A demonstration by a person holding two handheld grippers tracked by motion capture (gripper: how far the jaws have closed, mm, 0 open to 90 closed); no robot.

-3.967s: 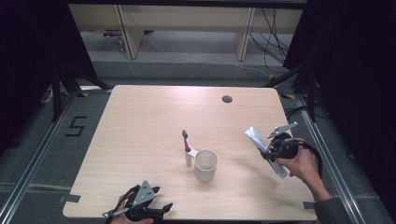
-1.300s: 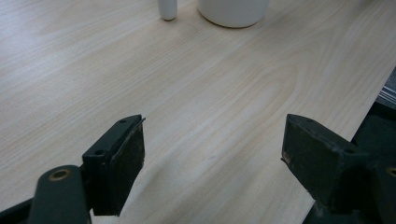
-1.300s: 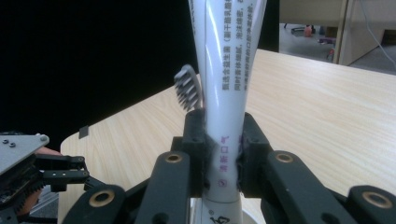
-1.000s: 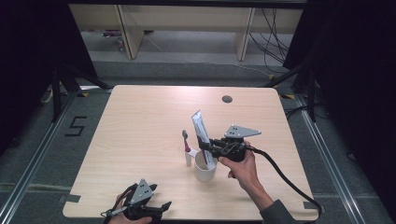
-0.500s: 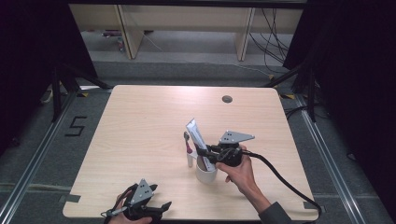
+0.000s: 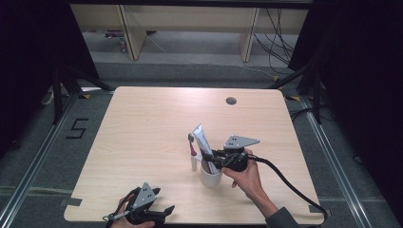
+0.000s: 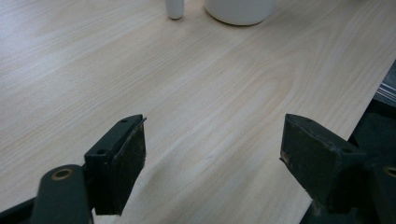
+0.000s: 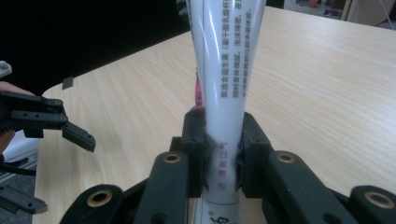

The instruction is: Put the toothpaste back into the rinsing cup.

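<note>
Your right gripper (image 6: pixel 215 156) clamps the tube (image 6: pixel 203 145), tilted over the cup (image 6: pixel 209 176). Your left gripper (image 6: pixel 151 212) rests wide open at the table's (image 6: pixel 142 123) near edge.

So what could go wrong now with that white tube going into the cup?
The right gripper, shut on the white printed toothpaste tube, holds it tilted over the round white cup. If the tube pushes on the rim, the cup might tip or slide, since the open left gripper is far off and not steadying it. The white-handled toothbrush stands upright close beside the cup, so a bump could perhaps knock it over.
</note>
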